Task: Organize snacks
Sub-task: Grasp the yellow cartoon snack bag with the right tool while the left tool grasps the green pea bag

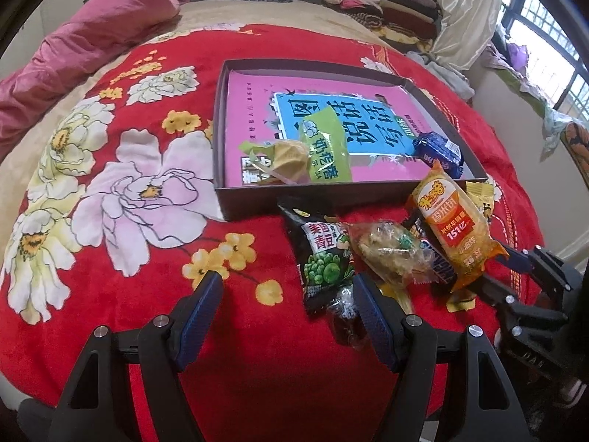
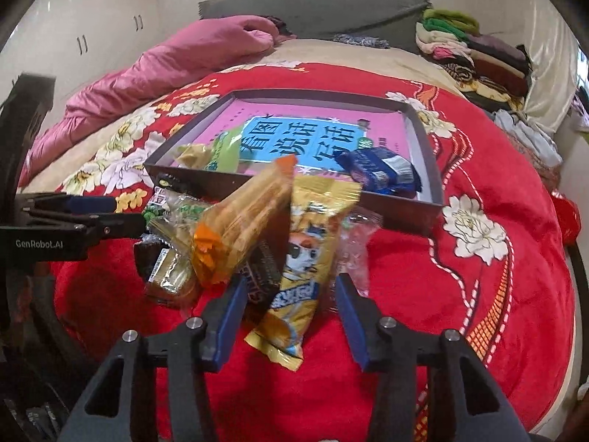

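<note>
Left tongs (image 1: pixel 289 311): spread wide over the red floral blanket (image 1: pixel 121 199), holding nothing, with the black green-pea packet (image 1: pixel 322 258) just beside the right finger. Right tongs (image 2: pixel 289 318): also wide open, straddling the lower end of a yellow snack packet (image 2: pixel 305 269) without closing on it. Loose snacks lie heaped on the blanket just in front of the shallow dark box (image 1: pixel 257 195), among them an orange rice-cracker packet (image 1: pixel 454 228) and a clear-wrapped pastry (image 1: pixel 390 254). Inside the box, on a pink and blue printed sheet (image 1: pixel 254 110), lie a green packet (image 1: pixel 324 147) and a blue wrapped snack (image 1: pixel 440 153). Room: bed with a pink quilt (image 1: pixel 84 48) bunched along one side, folded clothes (image 1: pixel 383 3) stacked beyond, a barred window (image 1: pixel 548 33), and white wardrobe doors (image 2: pixel 81 33).
</note>
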Motion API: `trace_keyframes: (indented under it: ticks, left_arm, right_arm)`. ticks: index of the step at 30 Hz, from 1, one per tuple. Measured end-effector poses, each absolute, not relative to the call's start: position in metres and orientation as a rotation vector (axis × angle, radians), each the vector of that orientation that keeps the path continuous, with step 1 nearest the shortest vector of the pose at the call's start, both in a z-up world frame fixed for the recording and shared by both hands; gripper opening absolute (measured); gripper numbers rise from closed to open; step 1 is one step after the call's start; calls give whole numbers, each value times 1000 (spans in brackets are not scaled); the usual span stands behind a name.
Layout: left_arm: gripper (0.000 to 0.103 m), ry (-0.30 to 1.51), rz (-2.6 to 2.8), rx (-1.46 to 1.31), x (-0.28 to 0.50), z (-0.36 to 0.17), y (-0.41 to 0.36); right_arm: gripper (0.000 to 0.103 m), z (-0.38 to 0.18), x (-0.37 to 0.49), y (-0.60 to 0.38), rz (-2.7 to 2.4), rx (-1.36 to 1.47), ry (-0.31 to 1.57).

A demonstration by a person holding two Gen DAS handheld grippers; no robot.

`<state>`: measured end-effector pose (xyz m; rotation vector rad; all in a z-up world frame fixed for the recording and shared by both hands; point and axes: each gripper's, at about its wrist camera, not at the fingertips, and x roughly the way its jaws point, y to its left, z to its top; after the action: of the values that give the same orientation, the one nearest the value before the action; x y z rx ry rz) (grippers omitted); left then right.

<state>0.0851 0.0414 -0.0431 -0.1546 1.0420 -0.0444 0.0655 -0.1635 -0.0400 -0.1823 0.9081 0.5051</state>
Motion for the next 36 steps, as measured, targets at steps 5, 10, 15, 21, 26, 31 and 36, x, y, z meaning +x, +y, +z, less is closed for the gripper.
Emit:
trace_keyframes:
  ticks: [5, 10, 15, 21, 26, 31, 36]
  left_arm:
    - [75, 1053, -52, -151, 93, -49, 38]
    - [75, 1064, -42, -131, 103, -56, 33]
    - [75, 1068, -50, -141, 110, -61, 30]
    - [48, 1070, -63, -165, 116, -67, 30]
    - [37, 1070, -92, -220, 116, -70, 38]
    - [37, 1056, -111, -266, 110, -64, 48]
    - [37, 1030, -103, -280, 97, -52, 56]
  right_arm:
    - [44, -43, 67, -154, 503, -203, 884]
    - [35, -46, 74, -154, 513, -185, 891]
    - [24, -44, 78, -161, 526, -127, 900]
    - [16, -41, 82, -171, 534, -54, 913]
    - [16, -36, 82, -176, 548, -24, 902]
    - [16, -29, 80, -182, 565, 10, 878]
    - [16, -24, 81, -185, 574, 30, 861]
